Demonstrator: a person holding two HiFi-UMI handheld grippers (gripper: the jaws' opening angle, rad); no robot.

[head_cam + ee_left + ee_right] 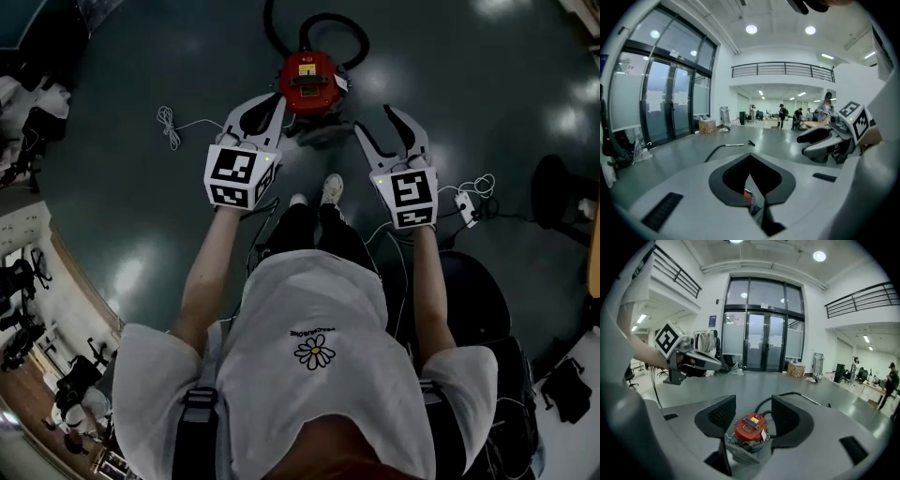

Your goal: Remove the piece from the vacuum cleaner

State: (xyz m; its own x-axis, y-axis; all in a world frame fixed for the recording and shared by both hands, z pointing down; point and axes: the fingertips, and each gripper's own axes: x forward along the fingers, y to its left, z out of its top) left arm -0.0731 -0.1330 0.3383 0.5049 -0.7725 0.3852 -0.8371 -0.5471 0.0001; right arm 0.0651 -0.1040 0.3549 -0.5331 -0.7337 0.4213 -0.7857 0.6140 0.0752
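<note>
A red canister vacuum cleaner [309,82] stands on the dark floor in front of my feet, on a grey base, with a black hose [333,23] looped behind it. My left gripper [270,101] hovers just left of it, its jaw tips meeting with nothing held. My right gripper [382,124] hangs to the vacuum's right, open and empty. In the right gripper view the vacuum [750,427] shows low between the spread jaws of the right gripper [753,404], apart from both. In the left gripper view the left gripper [750,155] hides most of the vacuum [748,194].
A white cable [169,124] lies on the floor at the left. A power strip with cords [466,202] and a black stool [562,197] sit at the right. A black chair [478,300] is beside me. A wand [725,146] lies on the floor farther off.
</note>
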